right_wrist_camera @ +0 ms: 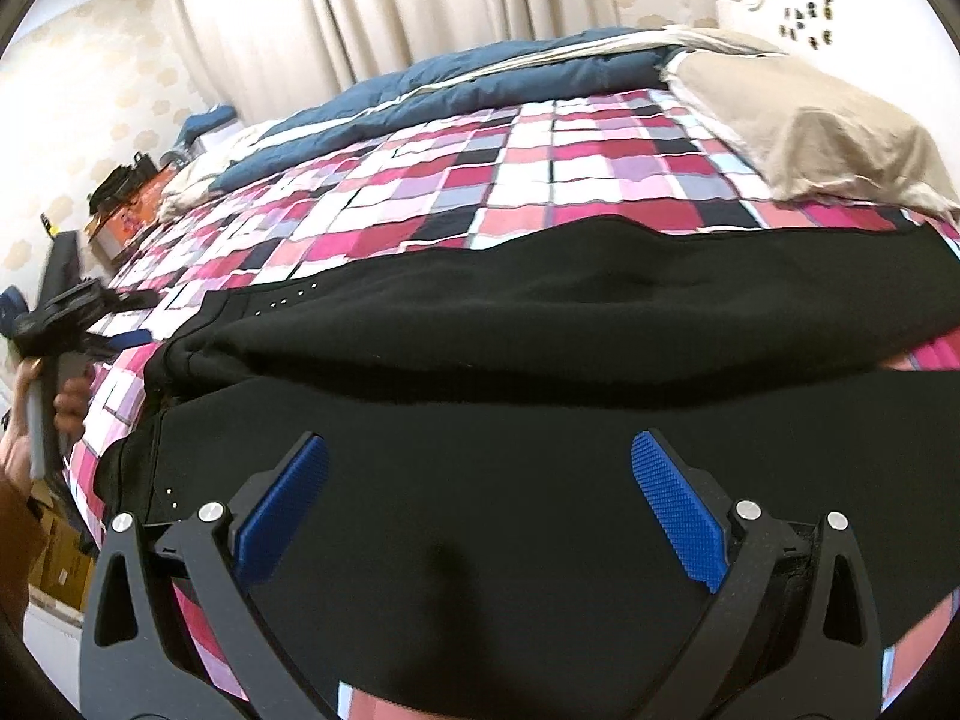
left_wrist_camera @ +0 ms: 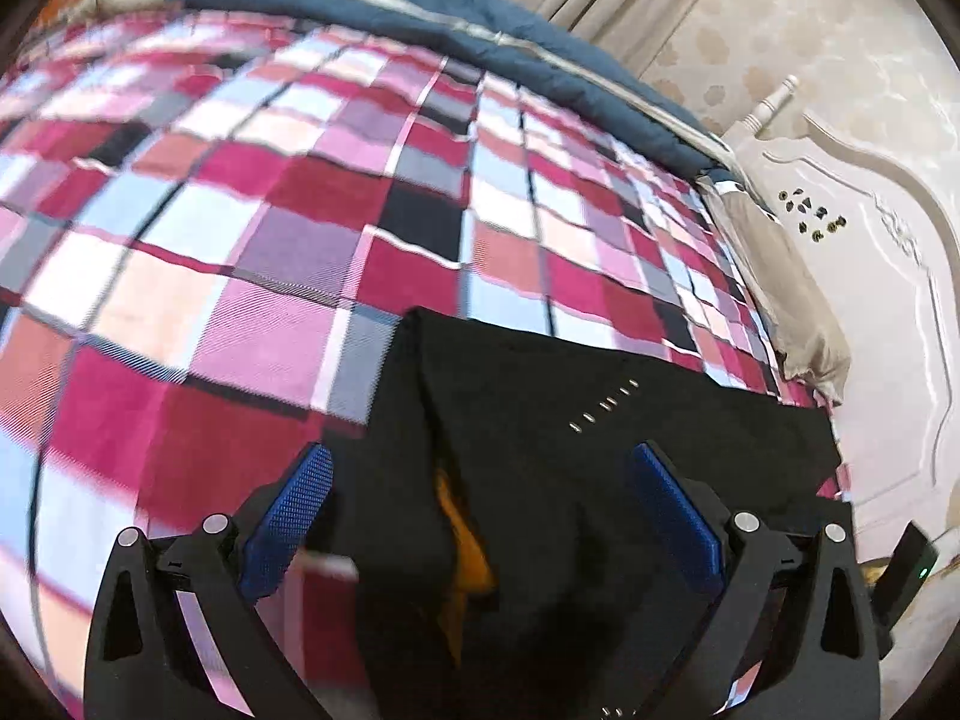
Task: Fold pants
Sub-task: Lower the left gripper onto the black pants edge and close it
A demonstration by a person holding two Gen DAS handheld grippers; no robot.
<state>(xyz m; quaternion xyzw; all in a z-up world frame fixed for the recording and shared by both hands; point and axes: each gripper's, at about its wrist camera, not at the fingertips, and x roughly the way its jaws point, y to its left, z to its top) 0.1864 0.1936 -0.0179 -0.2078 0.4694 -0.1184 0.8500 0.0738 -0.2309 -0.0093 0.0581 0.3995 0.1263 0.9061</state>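
Two grippers hang over black pants [right_wrist_camera: 540, 324] that lie on a bed with a pink and red checked blanket [left_wrist_camera: 240, 198]. The left gripper [left_wrist_camera: 480, 510] has its blue fingers wide apart, with nothing between them but the pants below. The right gripper [right_wrist_camera: 480, 510] is wide apart too, right above the pants. A tan pillow [right_wrist_camera: 810, 132] sits near the far end of the pants. A blue quilt [right_wrist_camera: 450, 90] lies along the far side by the curtain [right_wrist_camera: 360, 6].

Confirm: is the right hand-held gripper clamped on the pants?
No: the right hand-held gripper is open, its blue fingers spread wide above the black pants.
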